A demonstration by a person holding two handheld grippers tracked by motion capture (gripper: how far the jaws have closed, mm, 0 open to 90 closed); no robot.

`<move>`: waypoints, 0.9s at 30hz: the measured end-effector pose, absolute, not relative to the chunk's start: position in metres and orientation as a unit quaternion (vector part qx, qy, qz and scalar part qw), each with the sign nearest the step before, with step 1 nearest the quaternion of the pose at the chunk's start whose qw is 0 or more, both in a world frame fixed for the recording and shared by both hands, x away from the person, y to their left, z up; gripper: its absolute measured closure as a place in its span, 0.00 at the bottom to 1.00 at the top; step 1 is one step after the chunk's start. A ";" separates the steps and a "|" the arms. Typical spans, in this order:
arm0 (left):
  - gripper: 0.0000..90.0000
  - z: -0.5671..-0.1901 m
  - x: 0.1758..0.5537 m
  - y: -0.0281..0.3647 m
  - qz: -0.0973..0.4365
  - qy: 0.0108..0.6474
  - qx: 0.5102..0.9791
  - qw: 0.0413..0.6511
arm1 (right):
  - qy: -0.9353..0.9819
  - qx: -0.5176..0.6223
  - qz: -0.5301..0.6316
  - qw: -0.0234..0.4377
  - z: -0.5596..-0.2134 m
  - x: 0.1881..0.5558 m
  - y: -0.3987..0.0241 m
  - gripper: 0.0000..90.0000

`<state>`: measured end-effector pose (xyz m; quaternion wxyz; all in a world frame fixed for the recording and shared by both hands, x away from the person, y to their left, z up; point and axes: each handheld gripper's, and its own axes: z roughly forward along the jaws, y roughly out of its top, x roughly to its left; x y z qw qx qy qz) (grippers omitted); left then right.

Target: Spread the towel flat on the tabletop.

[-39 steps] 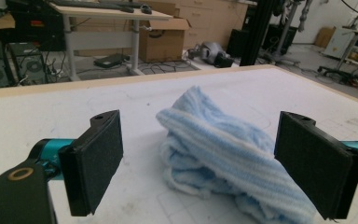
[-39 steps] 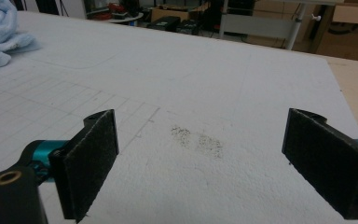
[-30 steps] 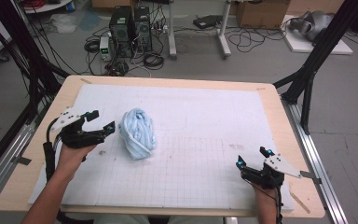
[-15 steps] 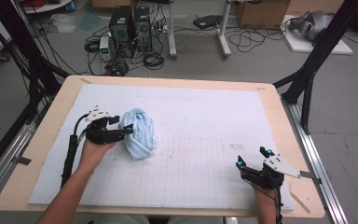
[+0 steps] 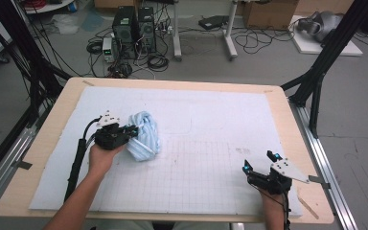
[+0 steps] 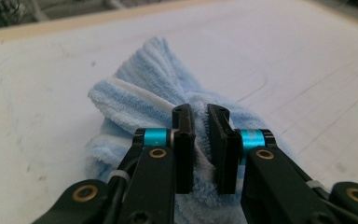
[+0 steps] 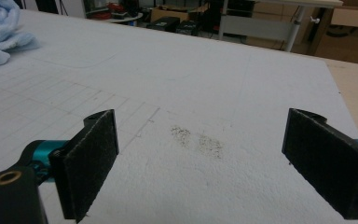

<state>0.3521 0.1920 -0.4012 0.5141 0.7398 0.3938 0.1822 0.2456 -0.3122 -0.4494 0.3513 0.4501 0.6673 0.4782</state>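
Note:
A crumpled light blue towel (image 5: 144, 135) lies on the white gridded mat (image 5: 211, 124), left of centre. My left gripper (image 5: 130, 131) is at the towel's left side. Its jaws have just been closing and now pinch a fold of the blue towel (image 6: 158, 88) between the pads (image 6: 184, 154). My right gripper (image 5: 259, 163) rests near the mat's front right corner, wide open, with bare mat between its pads (image 7: 91, 158). The towel (image 7: 0, 28) also shows far off at the upper left of the right gripper view.
The mat covers a wooden table (image 5: 43, 143) with black frame posts (image 5: 316, 81) at its sides. A dark smudge (image 7: 196, 140) marks the mat ahead of my right gripper. Computers and cables (image 5: 134, 33) sit on the floor beyond the far edge.
My left hand moved right up to the towel, and its jaws went from wide open to pinched on a fold. The right gripper stayed still.

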 end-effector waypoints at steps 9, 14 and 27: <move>0.91 -0.371 0.337 0.186 0.162 0.347 0.725 0.573 | 0.671 0.451 0.474 0.348 -0.449 0.247 -0.312 0.11; 0.91 -0.358 0.332 0.172 0.154 0.315 0.731 0.586 | 0.672 0.455 0.472 0.345 -0.449 0.247 -0.311 0.11; 0.90 -0.363 0.321 0.099 0.098 0.234 0.778 0.575 | 0.671 0.450 0.475 0.348 -0.449 0.247 -0.312 0.11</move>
